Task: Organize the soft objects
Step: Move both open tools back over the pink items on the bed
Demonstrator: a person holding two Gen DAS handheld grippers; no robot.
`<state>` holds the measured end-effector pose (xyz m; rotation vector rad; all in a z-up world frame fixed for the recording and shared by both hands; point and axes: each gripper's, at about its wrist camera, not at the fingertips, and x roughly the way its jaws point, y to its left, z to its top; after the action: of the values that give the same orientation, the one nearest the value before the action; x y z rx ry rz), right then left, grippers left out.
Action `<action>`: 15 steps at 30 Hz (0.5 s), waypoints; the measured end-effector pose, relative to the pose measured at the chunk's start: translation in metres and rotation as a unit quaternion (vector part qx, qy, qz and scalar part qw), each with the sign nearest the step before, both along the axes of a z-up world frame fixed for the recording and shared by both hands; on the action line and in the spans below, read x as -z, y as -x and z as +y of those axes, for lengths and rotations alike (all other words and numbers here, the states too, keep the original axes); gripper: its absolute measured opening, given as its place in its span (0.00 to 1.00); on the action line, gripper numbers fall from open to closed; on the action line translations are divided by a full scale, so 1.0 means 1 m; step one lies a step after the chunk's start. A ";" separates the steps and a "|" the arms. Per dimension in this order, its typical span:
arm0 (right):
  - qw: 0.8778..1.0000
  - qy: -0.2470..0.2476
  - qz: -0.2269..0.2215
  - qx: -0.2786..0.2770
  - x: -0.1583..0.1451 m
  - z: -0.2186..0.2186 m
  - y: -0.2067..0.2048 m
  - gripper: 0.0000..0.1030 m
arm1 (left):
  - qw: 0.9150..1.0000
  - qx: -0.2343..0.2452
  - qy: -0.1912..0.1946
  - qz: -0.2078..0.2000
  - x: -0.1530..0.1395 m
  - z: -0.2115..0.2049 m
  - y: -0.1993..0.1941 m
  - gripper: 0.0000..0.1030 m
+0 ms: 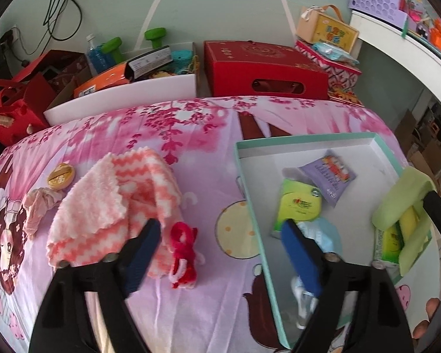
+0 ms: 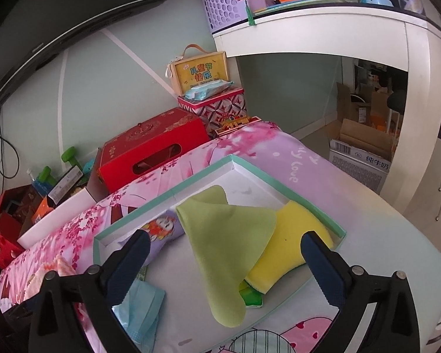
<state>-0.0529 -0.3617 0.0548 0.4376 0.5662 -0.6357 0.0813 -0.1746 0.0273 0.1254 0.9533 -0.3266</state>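
Both tongs gape empty; we judge the fluffy pink-and-white zigzag towel [image 1: 114,203] limp and light, best pinched at its near folded edge.

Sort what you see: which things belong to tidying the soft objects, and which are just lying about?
Job: teal-rimmed box, green cloth, yellow sponge, blue face mask, pink zigzag towel, red plush toy.

Lying about: red gift box, green dumbbells, purple basket.

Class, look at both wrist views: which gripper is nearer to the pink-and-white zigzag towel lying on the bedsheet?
Left. The left gripper hovers open with one jaw right at the zigzag towel. The right gripper is over the teal box, above the green cloth.
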 end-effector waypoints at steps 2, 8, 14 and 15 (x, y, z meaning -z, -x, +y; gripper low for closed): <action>1.000 0.002 0.006 -0.002 0.001 0.001 -0.002 1.00 | 1.000 -0.009 -0.005 0.001 0.002 0.003 -0.002 0.90; 1.000 0.008 0.016 -0.007 0.002 0.004 -0.005 1.00 | 1.000 -0.027 -0.008 0.013 0.006 0.013 -0.006 0.90; 1.000 0.012 0.015 -0.008 0.001 0.006 -0.005 1.00 | 0.998 -0.051 -0.010 0.017 0.003 0.033 -0.009 0.90; 1.000 0.014 0.012 -0.009 0.000 0.007 -0.005 1.00 | 0.998 -0.058 -0.009 0.016 0.001 0.039 -0.009 0.90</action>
<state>-0.0478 -0.3545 0.0553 0.3986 0.5833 -0.6328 0.0906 -0.1354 0.0260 0.0808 0.9904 -0.2146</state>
